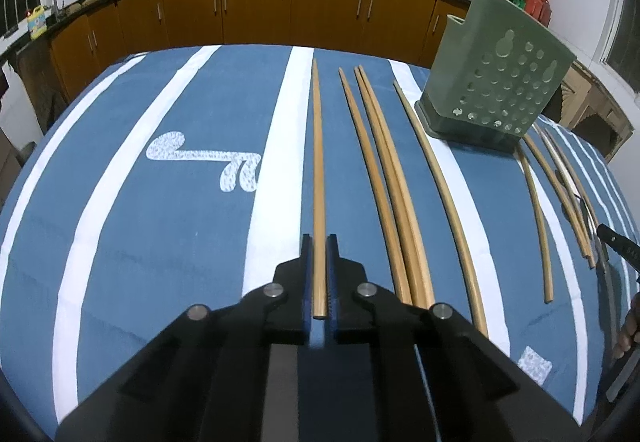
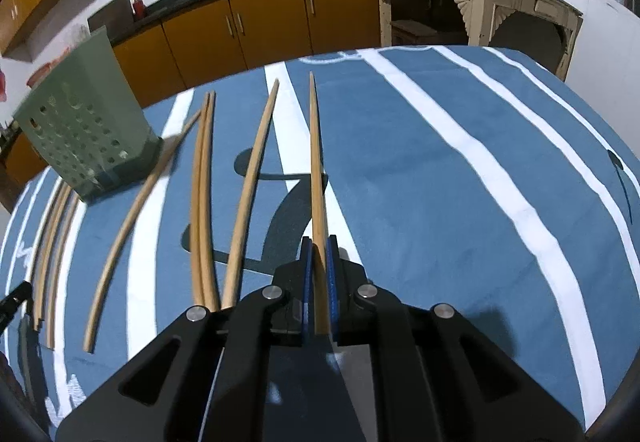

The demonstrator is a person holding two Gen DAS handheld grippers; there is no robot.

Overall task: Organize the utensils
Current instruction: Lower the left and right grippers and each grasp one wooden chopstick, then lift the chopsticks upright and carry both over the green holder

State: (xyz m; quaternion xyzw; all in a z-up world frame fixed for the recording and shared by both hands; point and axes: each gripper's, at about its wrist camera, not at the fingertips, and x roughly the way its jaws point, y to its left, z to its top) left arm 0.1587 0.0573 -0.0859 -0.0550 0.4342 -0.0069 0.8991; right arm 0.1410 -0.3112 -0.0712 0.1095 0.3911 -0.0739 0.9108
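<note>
In the left wrist view my left gripper [image 1: 319, 240] is shut on the near end of one wooden chopstick [image 1: 318, 161], which points straight away over the cloth. To its right lie several loose chopsticks [image 1: 384, 181], side by side. A green perforated utensil holder [image 1: 492, 89] stands upright at the far right. In the right wrist view my right gripper [image 2: 319, 242] is shut on another chopstick [image 2: 316, 169] near its thick end. Several more chopsticks [image 2: 202, 201] lie to its left, and the holder [image 2: 88, 129] stands beyond them. Whether either held chopstick is off the cloth I cannot tell.
A blue cloth with white stripes [image 1: 160, 242] covers the table [image 2: 440, 201]. More chopsticks [image 1: 536, 209] lie right of the holder, near the other gripper's black tip [image 1: 616, 242]. Brown cabinets [image 1: 260, 9] and a counter with woks run behind the table.
</note>
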